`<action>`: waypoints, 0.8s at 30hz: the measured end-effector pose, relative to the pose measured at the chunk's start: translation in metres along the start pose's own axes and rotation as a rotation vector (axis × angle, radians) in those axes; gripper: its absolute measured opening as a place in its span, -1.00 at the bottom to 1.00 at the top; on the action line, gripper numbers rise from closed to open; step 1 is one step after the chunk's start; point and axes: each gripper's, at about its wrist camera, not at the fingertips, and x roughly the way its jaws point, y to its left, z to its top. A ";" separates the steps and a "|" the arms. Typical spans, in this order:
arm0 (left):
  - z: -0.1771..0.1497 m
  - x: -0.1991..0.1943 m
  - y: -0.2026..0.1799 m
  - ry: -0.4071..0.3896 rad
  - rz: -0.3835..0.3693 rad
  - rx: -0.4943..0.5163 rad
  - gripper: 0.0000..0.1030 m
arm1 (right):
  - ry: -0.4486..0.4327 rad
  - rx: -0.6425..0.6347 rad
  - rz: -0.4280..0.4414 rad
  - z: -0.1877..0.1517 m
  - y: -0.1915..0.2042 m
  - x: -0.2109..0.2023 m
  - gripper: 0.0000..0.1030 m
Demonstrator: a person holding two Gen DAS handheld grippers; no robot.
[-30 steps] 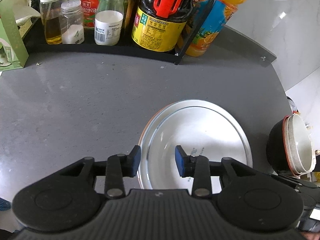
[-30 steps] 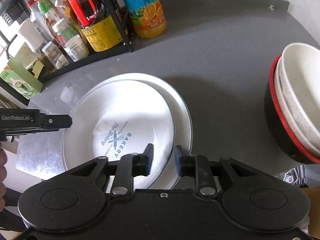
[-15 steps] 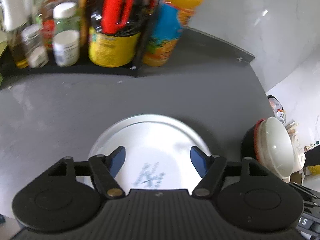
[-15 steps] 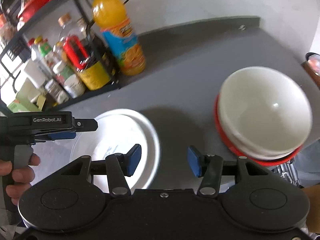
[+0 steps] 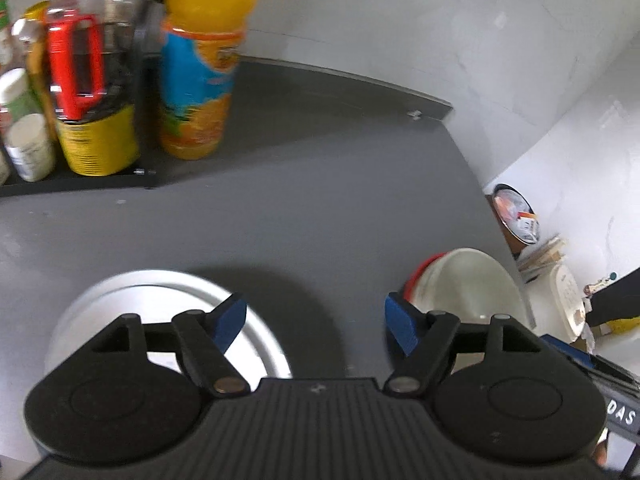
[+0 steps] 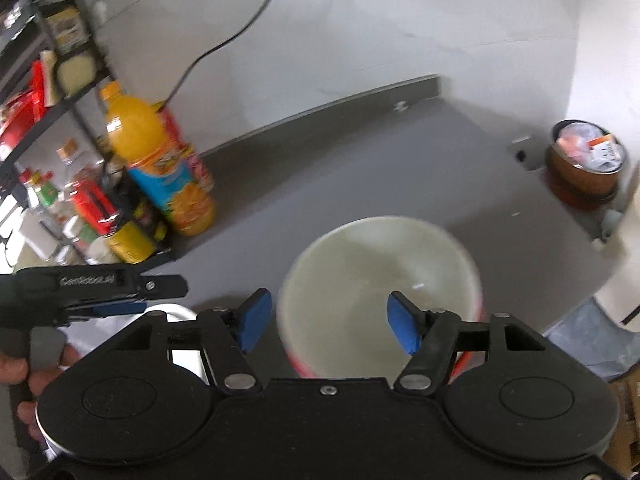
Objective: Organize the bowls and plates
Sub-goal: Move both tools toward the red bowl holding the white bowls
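Note:
A stack of white plates (image 5: 160, 300) lies on the dark grey counter (image 5: 304, 200) at the lower left of the left wrist view. My left gripper (image 5: 314, 320) stands open and empty above the bare counter, between the plates and the bowls. A stack of bowls (image 6: 380, 276), white ones nested in a red-rimmed black one, sits near the counter's right edge; it also shows as the bowls (image 5: 472, 280) in the left wrist view. My right gripper (image 6: 326, 322) hangs open over the stack's near left rim, holding nothing. The other hand-held gripper (image 6: 100, 284) shows at the left, over a plate edge (image 6: 172, 312).
A black rack (image 5: 80, 176) of sauce and spice bottles stands at the back left, with an orange juice bottle (image 5: 200, 64) beside it. A brown bowl of packets (image 6: 584, 164) sits off the counter's far right corner. White wall behind. A hand (image 6: 24, 372) grips the left tool.
Both grippers opened wide and rose, swinging right away from the plates. The right one let go of the plate rim and now sits over the bowl stack.

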 end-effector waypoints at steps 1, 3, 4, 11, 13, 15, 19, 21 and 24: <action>-0.001 0.003 -0.006 0.007 0.000 0.001 0.45 | 0.000 0.005 -0.023 0.002 -0.007 0.001 0.23; -0.002 0.011 -0.018 0.018 -0.002 0.006 0.45 | 0.002 0.017 -0.051 0.005 -0.020 0.004 0.23; -0.003 0.014 -0.024 0.022 -0.002 0.007 0.45 | 0.004 0.025 -0.059 0.006 -0.027 0.005 0.23; -0.008 0.039 -0.052 0.056 0.004 -0.009 0.45 | 0.065 0.076 -0.081 0.007 -0.064 0.029 0.23; -0.010 0.045 -0.059 0.060 0.001 -0.010 0.44 | 0.079 0.077 -0.083 0.007 -0.073 0.035 0.23; -0.011 0.052 -0.065 0.071 0.014 -0.020 0.43 | 0.092 0.085 -0.077 0.006 -0.083 0.040 0.23; -0.016 0.068 -0.069 0.099 0.030 -0.059 0.38 | 0.140 0.119 -0.028 0.005 -0.099 0.054 0.23; -0.020 0.075 -0.071 0.113 0.037 -0.078 0.36 | 0.169 0.123 -0.001 0.004 -0.104 0.061 0.23; -0.024 0.084 -0.071 0.134 0.048 -0.122 0.22 | 0.203 0.113 0.022 0.003 -0.109 0.071 0.22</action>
